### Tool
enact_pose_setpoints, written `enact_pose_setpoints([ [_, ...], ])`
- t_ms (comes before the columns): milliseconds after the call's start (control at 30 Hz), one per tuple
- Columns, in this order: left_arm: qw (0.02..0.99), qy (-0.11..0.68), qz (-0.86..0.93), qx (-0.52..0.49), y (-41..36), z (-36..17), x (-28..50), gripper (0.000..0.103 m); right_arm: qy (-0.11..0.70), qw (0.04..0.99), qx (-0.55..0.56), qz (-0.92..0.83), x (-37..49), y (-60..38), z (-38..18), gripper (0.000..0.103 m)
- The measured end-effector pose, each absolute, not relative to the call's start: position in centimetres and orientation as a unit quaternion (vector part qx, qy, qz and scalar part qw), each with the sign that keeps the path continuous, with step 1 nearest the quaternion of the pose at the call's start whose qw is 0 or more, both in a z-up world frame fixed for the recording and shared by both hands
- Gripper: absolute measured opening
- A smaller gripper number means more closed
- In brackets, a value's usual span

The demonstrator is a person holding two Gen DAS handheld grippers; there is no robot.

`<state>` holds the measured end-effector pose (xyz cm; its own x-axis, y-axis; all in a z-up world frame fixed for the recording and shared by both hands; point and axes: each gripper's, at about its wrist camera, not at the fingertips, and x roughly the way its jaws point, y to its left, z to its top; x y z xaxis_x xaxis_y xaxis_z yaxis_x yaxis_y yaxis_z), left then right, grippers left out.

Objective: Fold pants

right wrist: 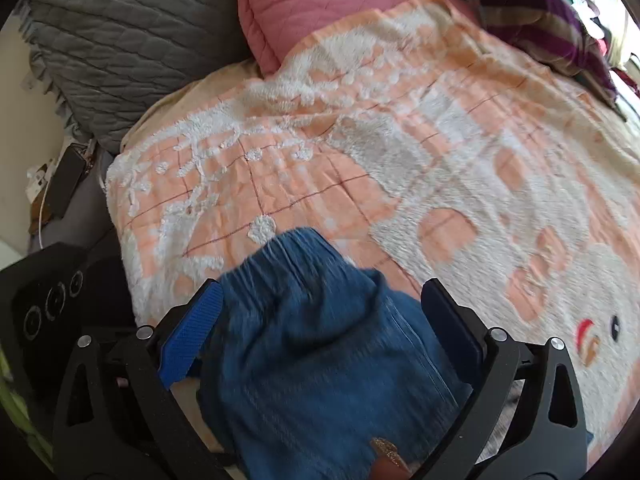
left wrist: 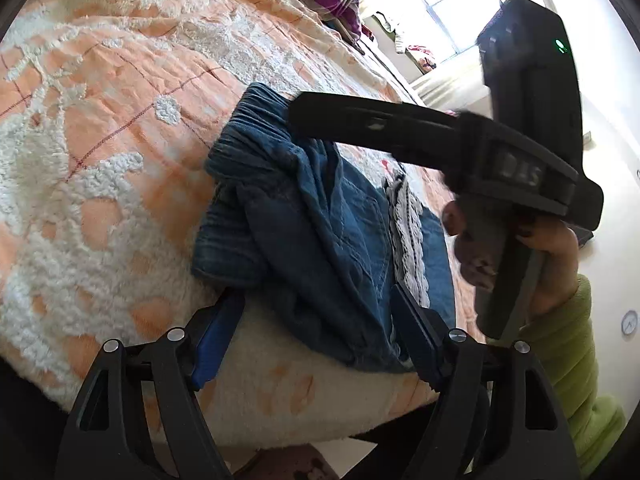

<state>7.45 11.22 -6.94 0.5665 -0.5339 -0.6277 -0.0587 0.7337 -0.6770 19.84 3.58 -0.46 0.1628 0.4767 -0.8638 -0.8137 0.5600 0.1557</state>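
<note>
The blue denim pants [left wrist: 312, 216] lie bunched in a partly folded heap on the bed, with a white lace trim [left wrist: 408, 232] showing on the right side. My left gripper [left wrist: 316, 324] is open, its jaws spread wide either side of the near end of the pants. In the left wrist view the right gripper's finger [left wrist: 360, 120] reaches over the elastic waistband. In the right wrist view the pants [right wrist: 320, 352] fill the gap of my open right gripper [right wrist: 322, 316]; its jaws stand wide apart over the cloth.
An orange and white fleecy blanket [left wrist: 120, 120] covers the bed. A grey pillow [right wrist: 120, 40] and a pink pillow [right wrist: 340, 0] lie at the head, a purple striped cloth [right wrist: 540, 20] at the far side. The bed's near edge [left wrist: 280, 420] drops to the floor.
</note>
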Motion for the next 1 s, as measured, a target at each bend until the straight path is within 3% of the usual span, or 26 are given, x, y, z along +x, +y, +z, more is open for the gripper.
enact_pose_setpoints([
  [133, 0.818, 0.441, -0.145, -0.34, 11.2, -7.1, 8.1, 0.073, 0.502, 0.721, -0.176, 0.444, 20.6, 5.3, -2.1, 0.094],
  [200, 0.82, 0.441, -0.142, -0.336, 11.2, -7.1, 8.5, 0.065, 0.513, 0.713, -0.172, 0.445, 21.1, 6.1, -3.1, 0.094],
  [233, 0.821, 0.441, -0.14, -0.336, 11.2, -7.2, 8.7, 0.055, 0.517, 0.71, -0.17, 0.446, 21.3, 6.3, -3.3, 0.09],
  [267, 0.819, 0.443, -0.138, -0.338, 11.1, -7.4, 8.9, 0.041, 0.524, 0.702, -0.165, 0.453, 21.5, 6.4, -3.8, 0.074],
  [333, 0.813, 0.443, -0.143, -0.349, 11.1, -7.8, 9.3, 0.031, 0.53, 0.693, -0.163, 0.461, 21.6, 6.5, -4.4, 0.054],
  [367, 0.812, 0.439, -0.147, -0.355, 10.9, -7.7, 9.4, 0.03, 0.524, 0.697, -0.164, 0.461, 21.4, 6.2, -4.3, 0.046],
  [467, 0.827, 0.423, -0.162, -0.333, 9.7, -6.1, 9.5, 0.028, 0.506, 0.709, -0.133, 0.473, 21.3, 4.0, -2.7, 0.035],
  [900, 0.841, 0.406, -0.27, -0.236, -1.4, -0.6, 11.7, 0.028, 0.412, 0.797, 0.018, 0.442, 19.2, -13.4, 4.5, 0.035],
  [1000, 0.839, 0.415, -0.287, -0.202, -4.2, -0.6, 11.7, 0.029, 0.395, 0.817, 0.034, 0.419, 18.0, -17.2, 4.4, 0.056],
])
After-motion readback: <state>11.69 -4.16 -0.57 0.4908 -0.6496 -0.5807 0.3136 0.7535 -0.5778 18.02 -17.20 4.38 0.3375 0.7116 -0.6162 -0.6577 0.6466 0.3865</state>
